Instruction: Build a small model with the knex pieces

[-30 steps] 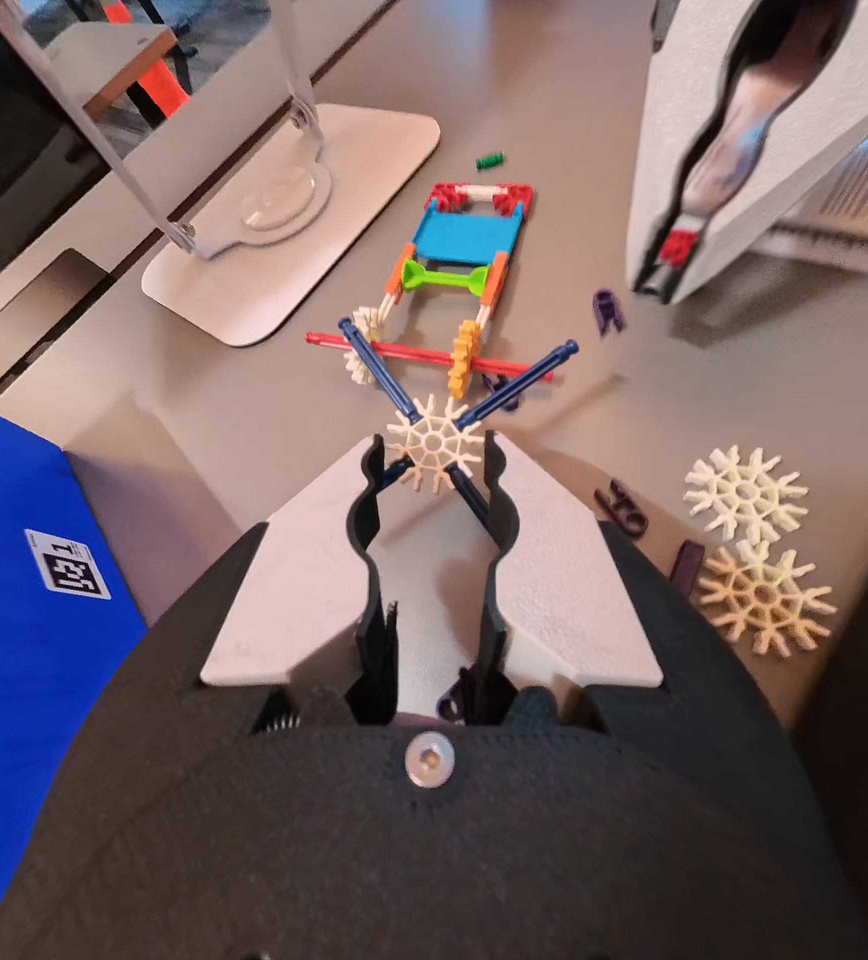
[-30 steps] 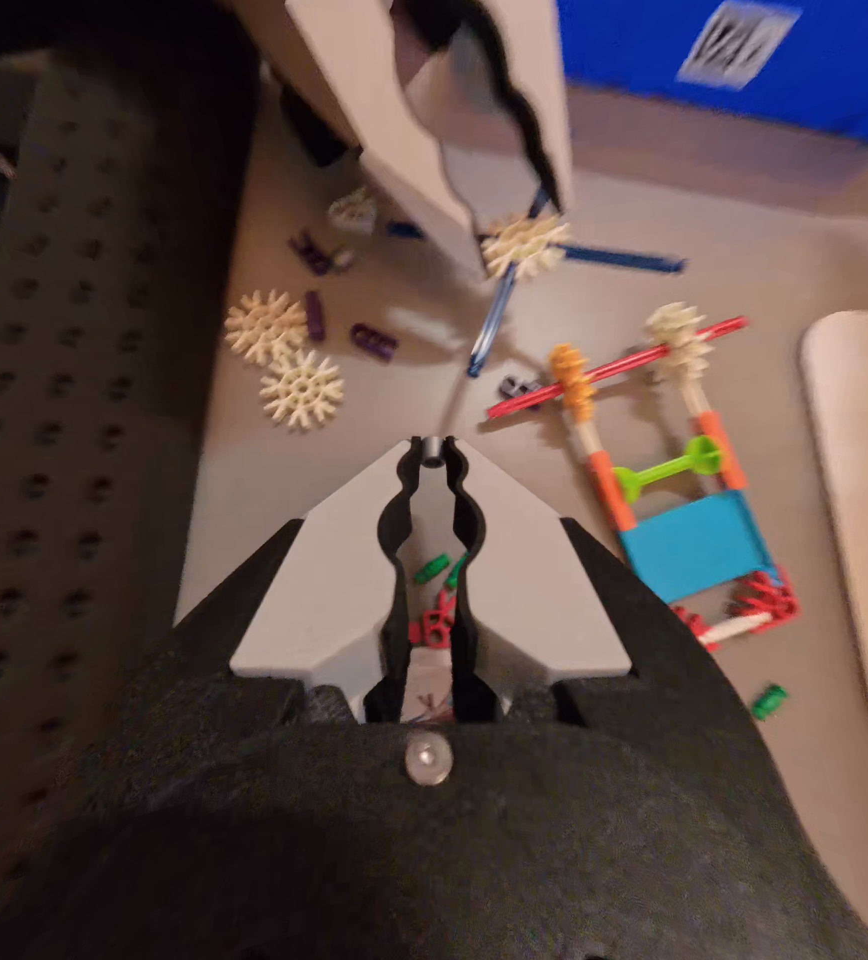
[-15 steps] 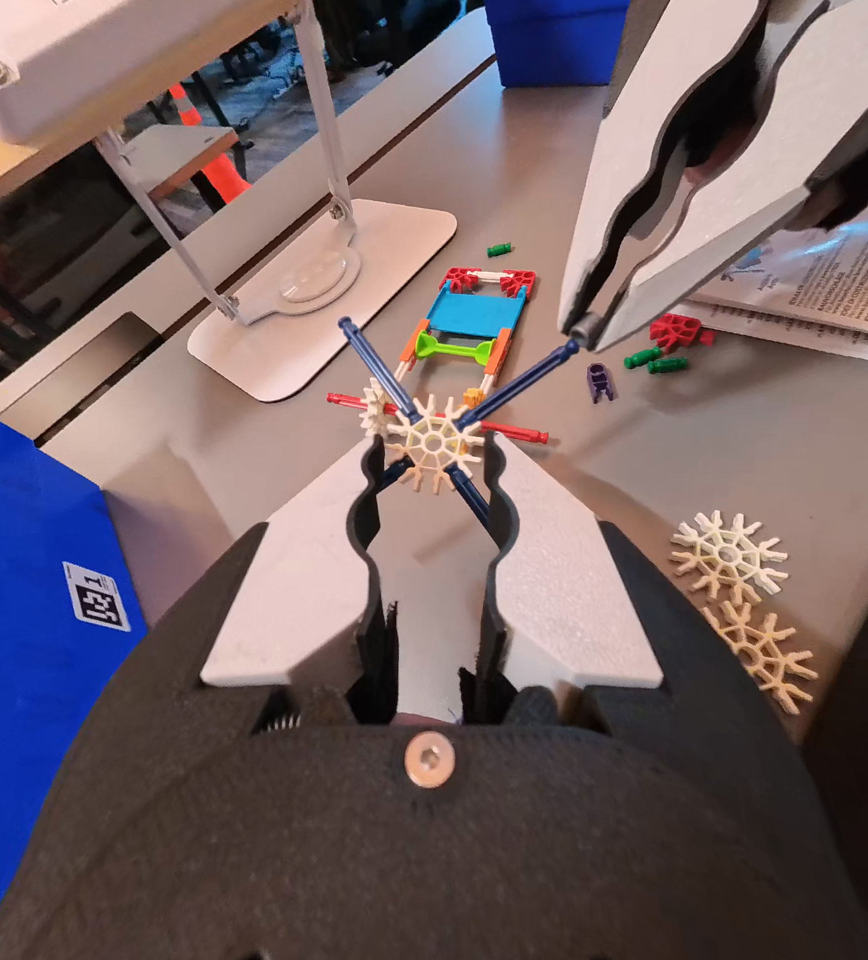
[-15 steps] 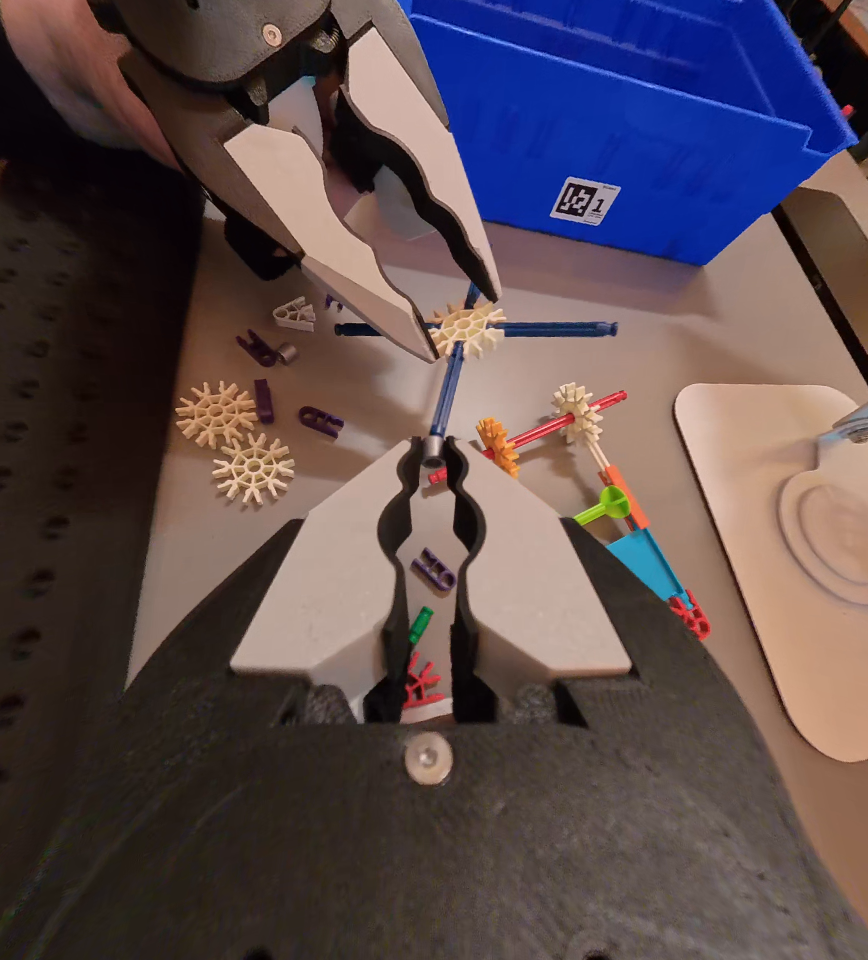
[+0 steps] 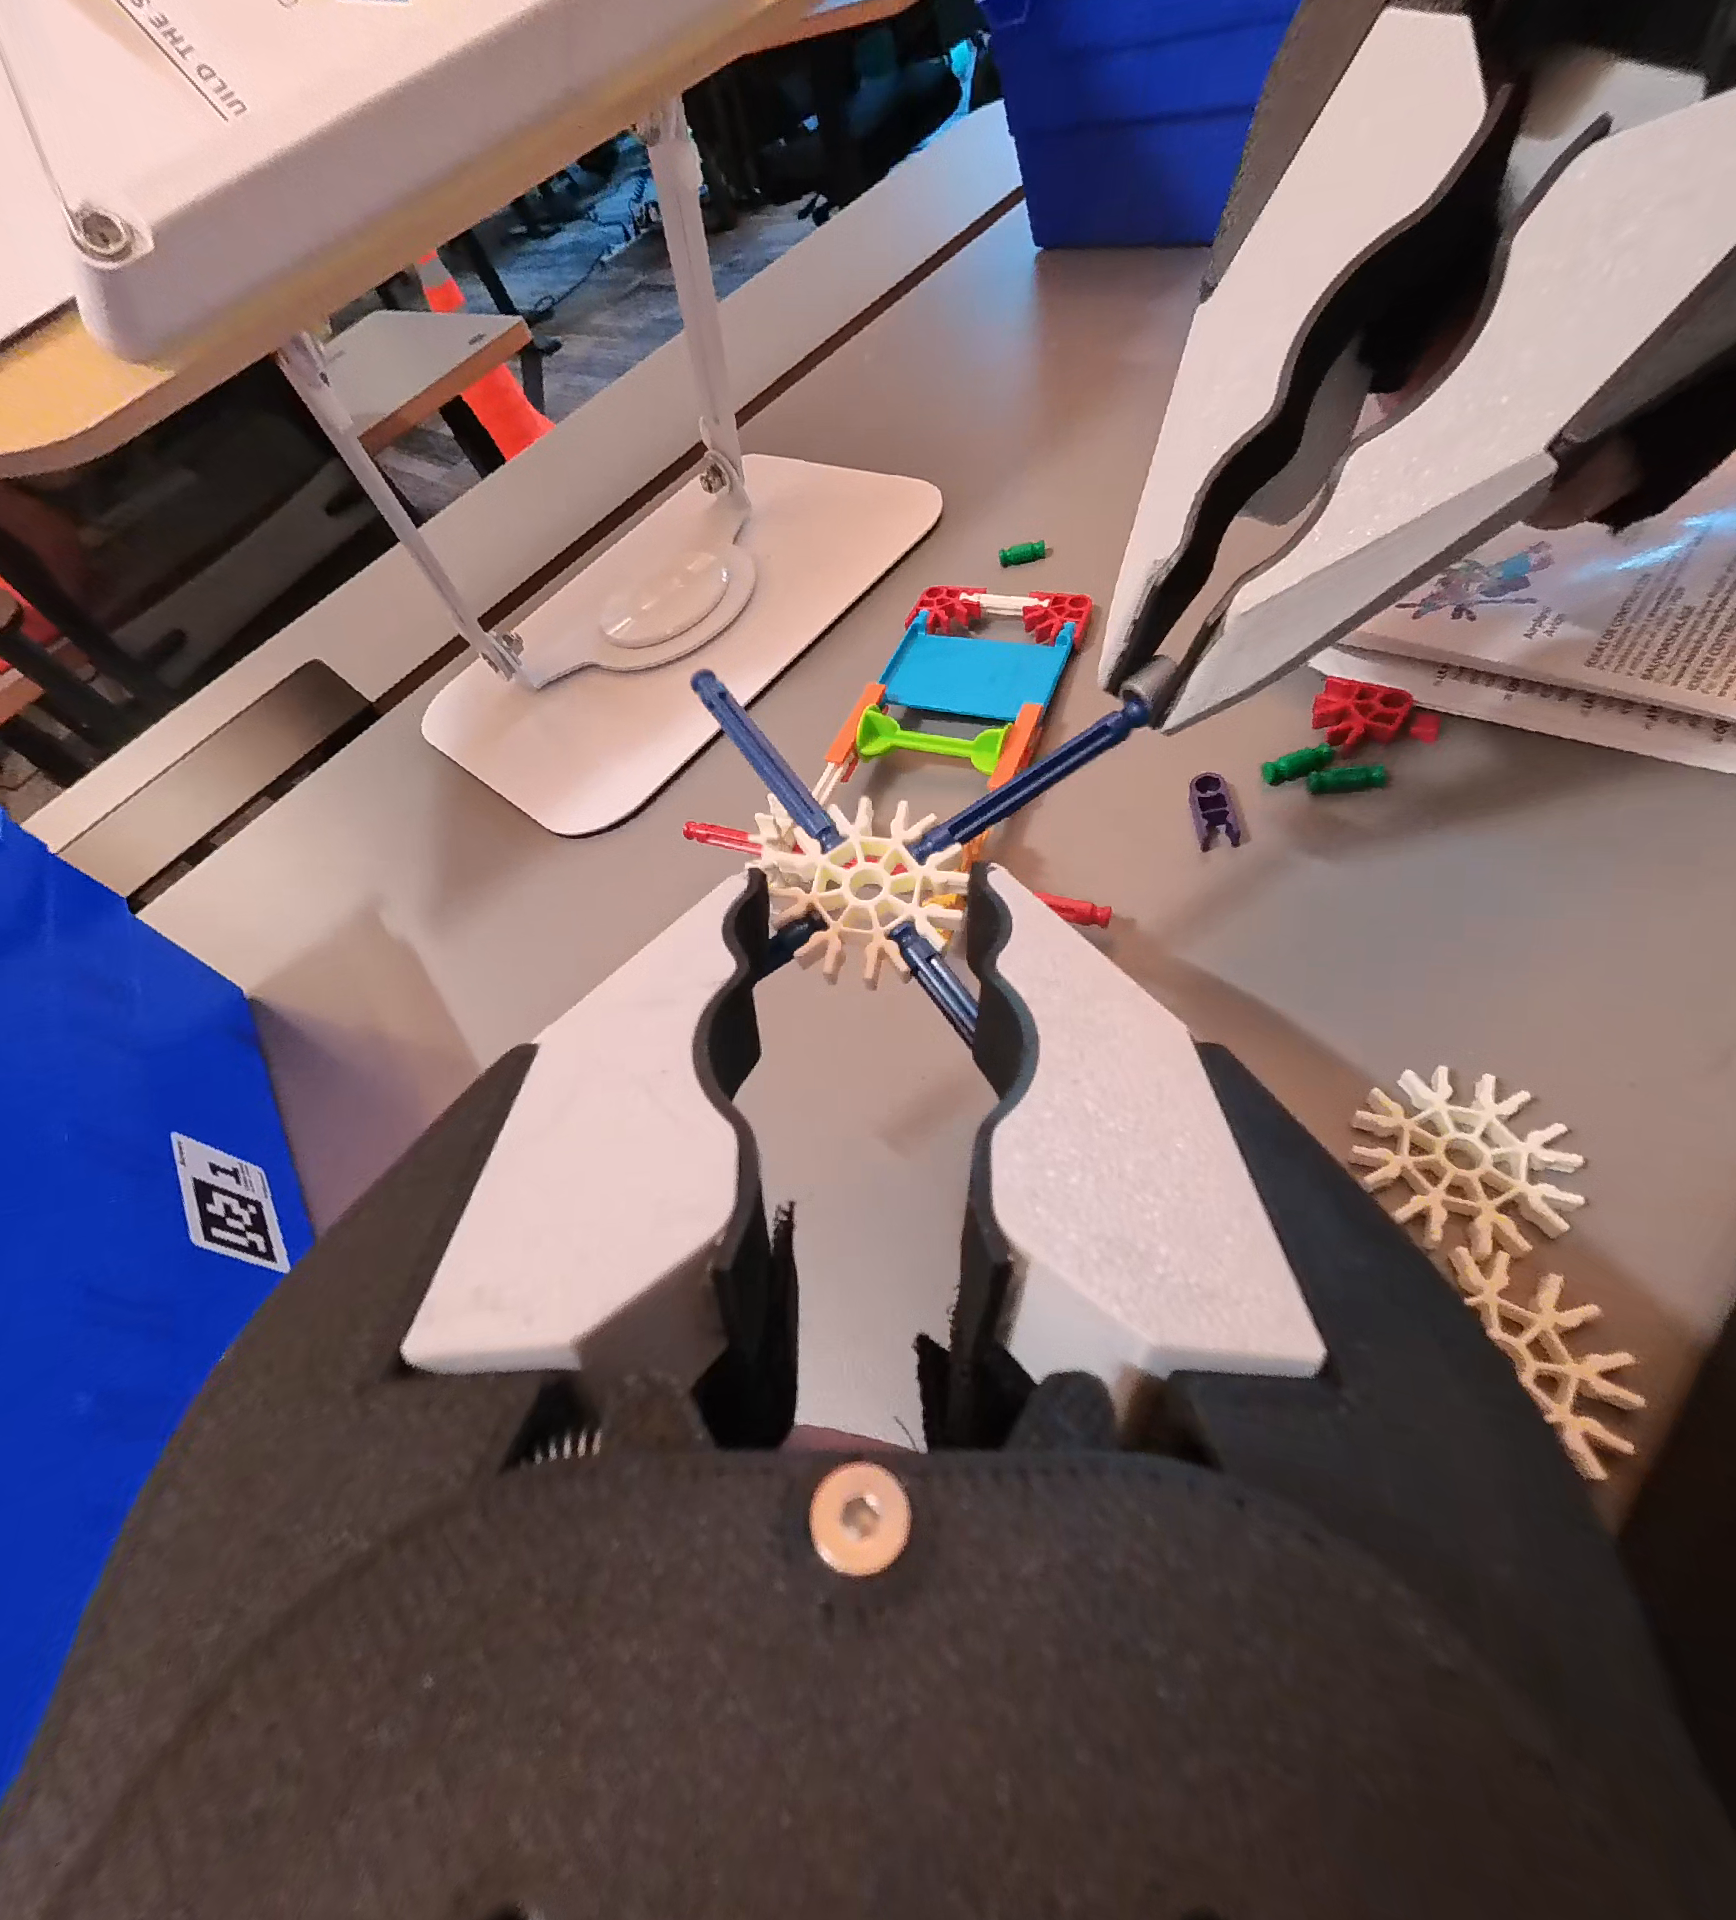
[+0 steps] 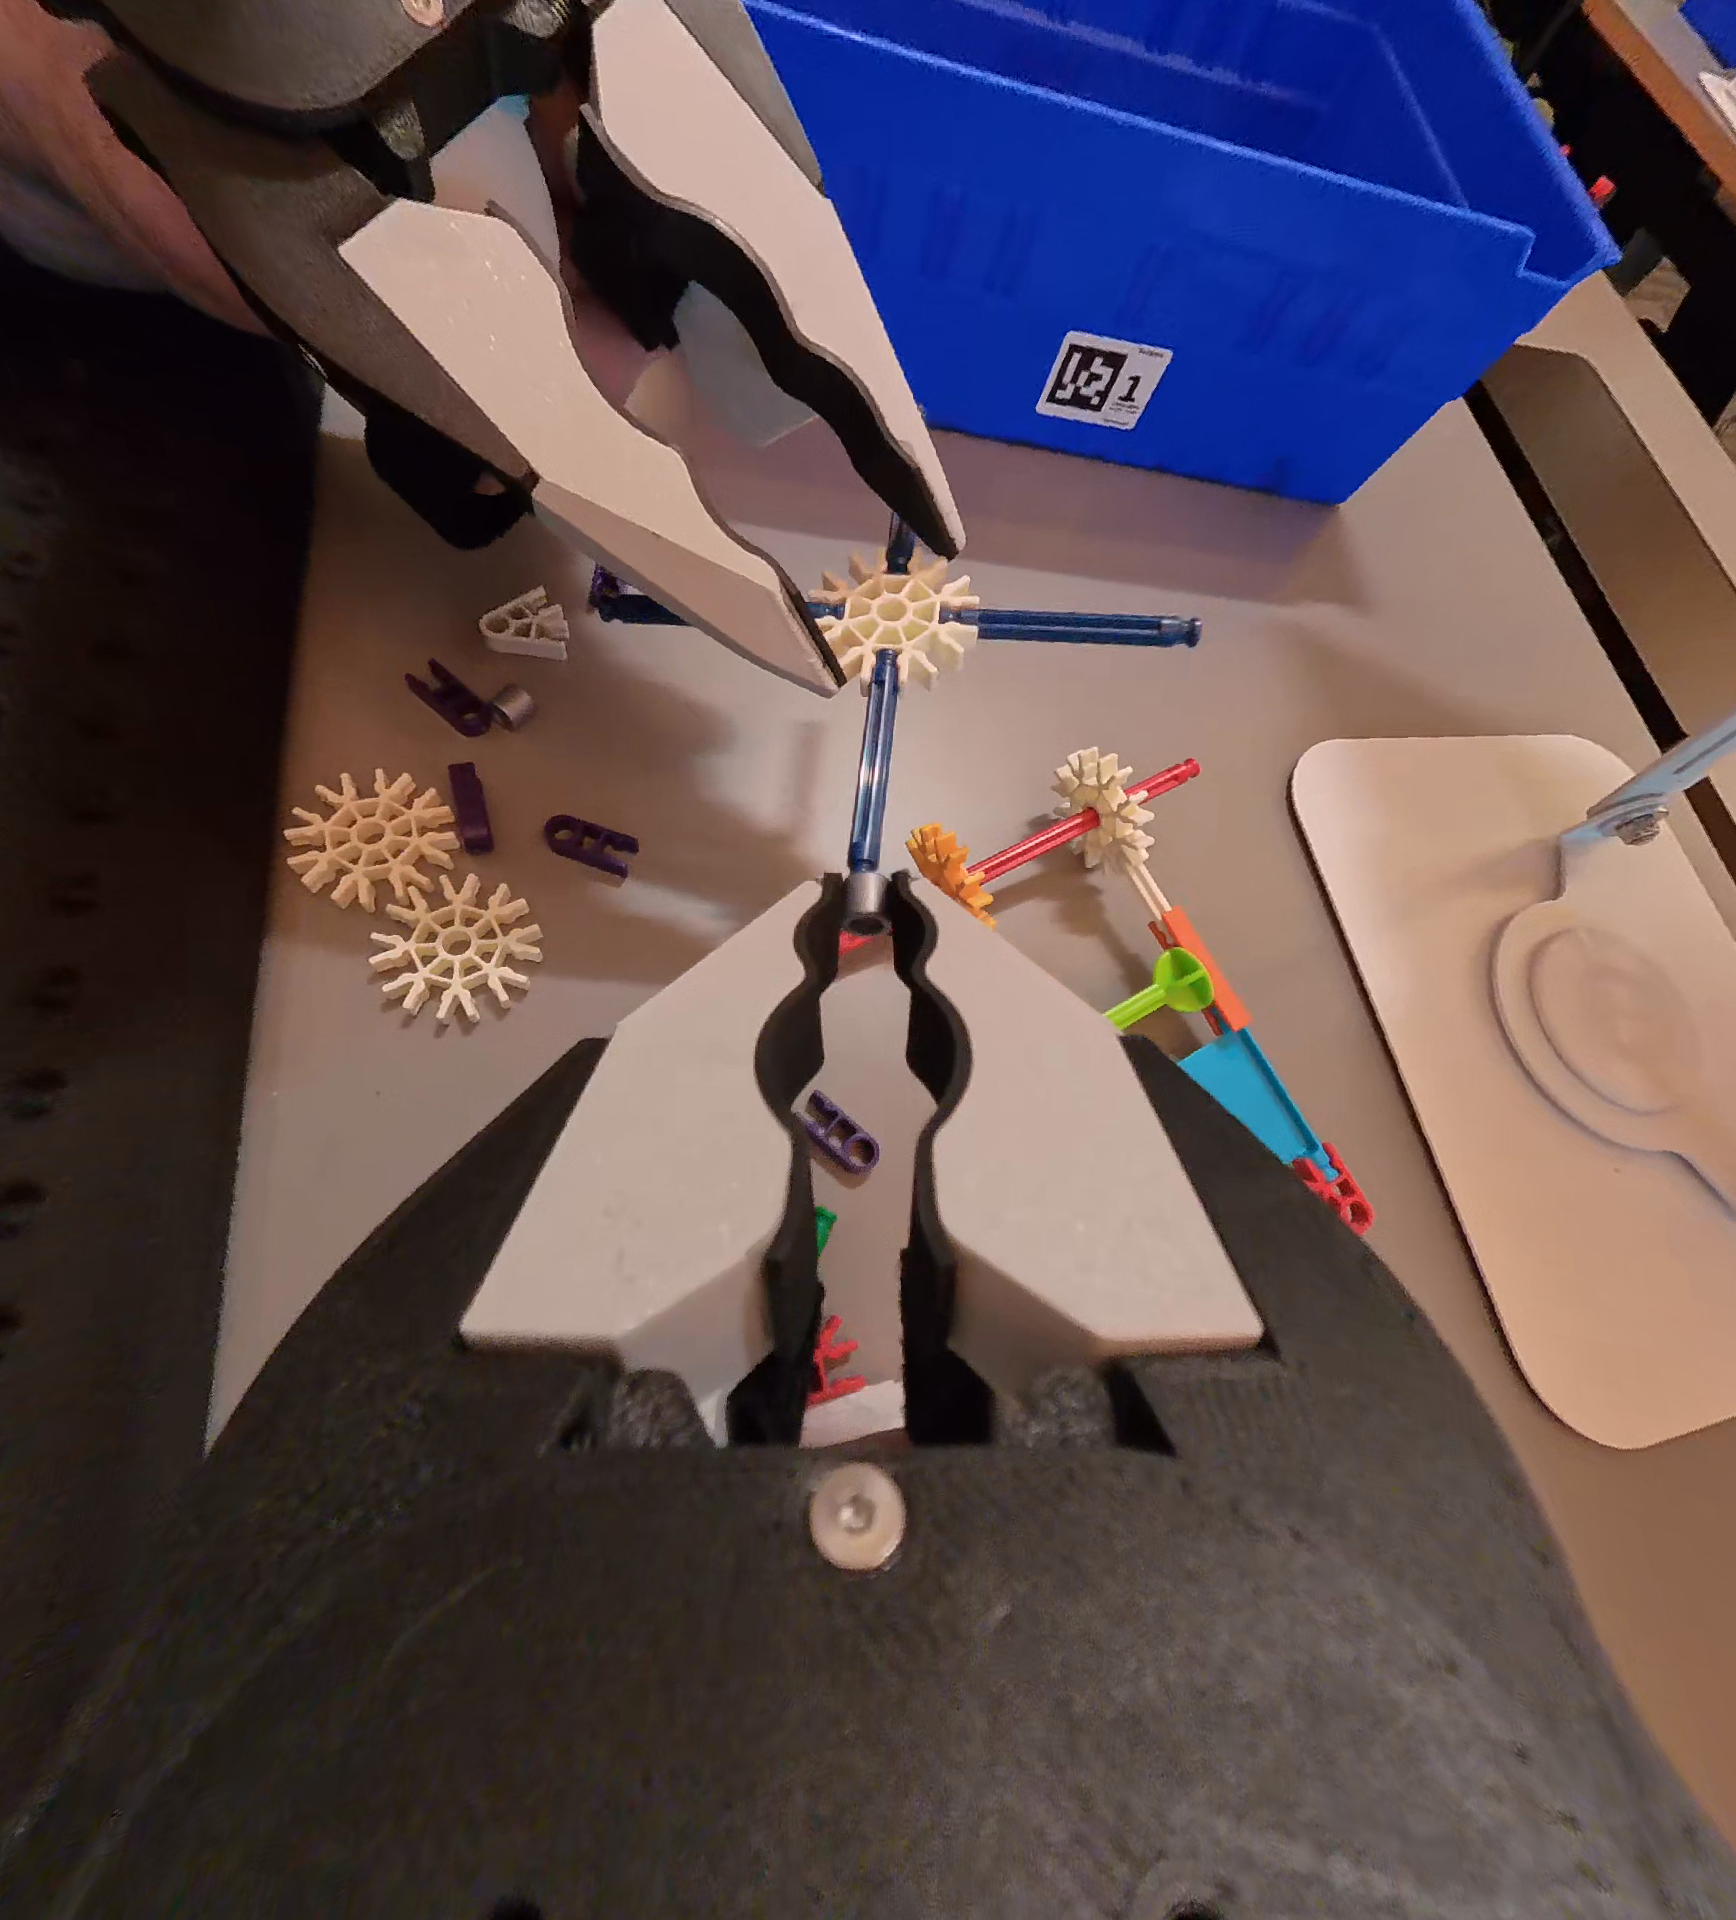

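My left gripper [image 5: 864,906] is shut on a cream snowflake connector [image 5: 862,888] that has several dark blue rods plugged into it, and holds it above the grey table. It also shows in the right wrist view [image 6: 890,608], gripping the same connector [image 6: 895,623]. My right gripper [image 6: 866,904] is shut on a small grey sleeve [image 6: 866,902]. The sleeve sits right at the free end of one blue rod [image 6: 872,774]. In the left wrist view the right gripper [image 5: 1150,691] holds the sleeve [image 5: 1144,681] beside that rod's tip [image 5: 1035,774].
A colourful rod-and-panel assembly [image 5: 978,681] lies on the table beyond the connector. Two loose cream snowflakes [image 6: 370,836], purple clips [image 6: 589,842], green pegs [image 5: 1321,769] and a red connector [image 5: 1363,712] lie around. A blue bin [image 6: 1155,208], a white stand base [image 6: 1570,1039], a booklet [image 5: 1622,644] and a black perforated board [image 6: 64,831] border the area. There is about 6 centimeters between the tips of the two grippers.
The left gripper has lifted the snowflake with its rods off the table. The right gripper has brought the grey sleeve up to the end of one blue rod.
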`<state>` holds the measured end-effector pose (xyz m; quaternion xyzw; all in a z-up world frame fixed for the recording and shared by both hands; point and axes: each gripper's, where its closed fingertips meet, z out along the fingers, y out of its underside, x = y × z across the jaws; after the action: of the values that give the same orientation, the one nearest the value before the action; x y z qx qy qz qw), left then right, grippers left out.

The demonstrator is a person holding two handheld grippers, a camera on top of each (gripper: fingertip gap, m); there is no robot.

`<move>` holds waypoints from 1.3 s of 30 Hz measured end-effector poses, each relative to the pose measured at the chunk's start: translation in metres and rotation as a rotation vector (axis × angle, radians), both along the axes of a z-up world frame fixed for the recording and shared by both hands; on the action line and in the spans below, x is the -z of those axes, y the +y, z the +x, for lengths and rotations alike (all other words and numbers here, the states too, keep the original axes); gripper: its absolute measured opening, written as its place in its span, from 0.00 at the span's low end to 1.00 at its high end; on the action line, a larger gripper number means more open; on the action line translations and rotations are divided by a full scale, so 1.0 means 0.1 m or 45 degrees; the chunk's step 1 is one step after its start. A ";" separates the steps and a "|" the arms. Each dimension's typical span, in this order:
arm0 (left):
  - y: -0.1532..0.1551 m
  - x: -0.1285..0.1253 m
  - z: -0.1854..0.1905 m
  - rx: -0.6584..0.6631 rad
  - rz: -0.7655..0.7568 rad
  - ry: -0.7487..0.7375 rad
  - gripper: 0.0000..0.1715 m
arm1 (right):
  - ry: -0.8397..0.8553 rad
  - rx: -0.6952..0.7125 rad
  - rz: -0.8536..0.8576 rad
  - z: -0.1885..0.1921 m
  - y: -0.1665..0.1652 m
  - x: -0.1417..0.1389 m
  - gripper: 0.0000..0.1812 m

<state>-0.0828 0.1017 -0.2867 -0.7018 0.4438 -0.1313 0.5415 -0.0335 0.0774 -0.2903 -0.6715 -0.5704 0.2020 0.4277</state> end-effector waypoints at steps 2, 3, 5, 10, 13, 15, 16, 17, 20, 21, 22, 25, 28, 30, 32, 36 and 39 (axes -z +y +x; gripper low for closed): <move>0.00 0.01 0.00 0.001 -0.001 0.003 0.21 | 0.003 -0.002 0.002 -0.01 -0.01 0.00 0.04; 0.00 0.00 0.01 0.002 -0.001 -0.002 0.21 | 0.014 -0.003 0.008 -0.02 -0.01 -0.02 0.04; 0.00 -0.01 0.01 0.000 0.008 0.001 0.21 | 0.011 0.001 0.007 -0.02 -0.01 -0.02 0.04; 0.00 -0.01 0.02 -0.005 0.025 0.010 0.21 | 0.032 0.017 0.008 -0.04 0.01 -0.02 0.04; -0.01 -0.02 0.02 0.003 0.031 0.005 0.21 | 0.075 0.033 -0.022 -0.08 0.02 -0.02 0.04; -0.01 -0.03 0.03 0.008 0.047 0.009 0.21 | 0.126 0.043 -0.084 -0.10 0.02 -0.04 0.04; -0.01 -0.04 0.03 0.006 0.058 0.011 0.21 | 0.138 0.044 -0.100 -0.10 0.02 -0.04 0.04; -0.01 -0.05 0.03 0.007 0.064 0.006 0.21 | 0.140 0.043 -0.099 -0.10 0.02 -0.04 0.04; -0.02 -0.04 0.04 0.016 0.055 0.011 0.21 | 0.136 0.043 -0.095 -0.12 0.02 -0.03 0.04; -0.02 -0.03 0.04 0.014 0.056 0.015 0.21 | 0.132 0.044 -0.085 -0.12 0.03 -0.02 0.04; -0.02 -0.03 0.04 0.017 0.044 0.006 0.21 | 0.134 0.045 -0.079 -0.13 0.03 -0.03 0.04; -0.01 -0.01 0.03 0.017 0.001 -0.021 0.21 | 0.129 0.040 -0.079 -0.13 0.03 -0.02 0.08; -0.01 -0.01 0.03 0.025 -0.058 -0.066 0.21 | 0.132 0.031 -0.072 -0.13 0.03 -0.05 0.11; 0.00 0.00 0.01 0.019 -0.076 -0.079 0.21 | 0.139 0.026 -0.052 -0.10 0.03 -0.10 0.14; 0.03 0.02 -0.03 0.001 -0.078 -0.058 0.21 | 0.148 0.026 -0.022 -0.03 0.05 -0.19 0.15; 0.08 0.05 -0.10 -0.042 -0.048 0.009 0.21 | 0.107 -0.096 -0.078 0.07 -0.09 -0.23 0.11; 0.12 0.05 -0.16 -0.077 -0.031 0.046 0.21 | -0.065 -0.223 -0.161 0.02 -0.30 0.04 0.13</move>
<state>-0.0990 0.1136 -0.2919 -0.7238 0.4303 -0.1077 0.5285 -0.0318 0.0469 -0.2944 -0.6497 -0.6236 0.2571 0.3505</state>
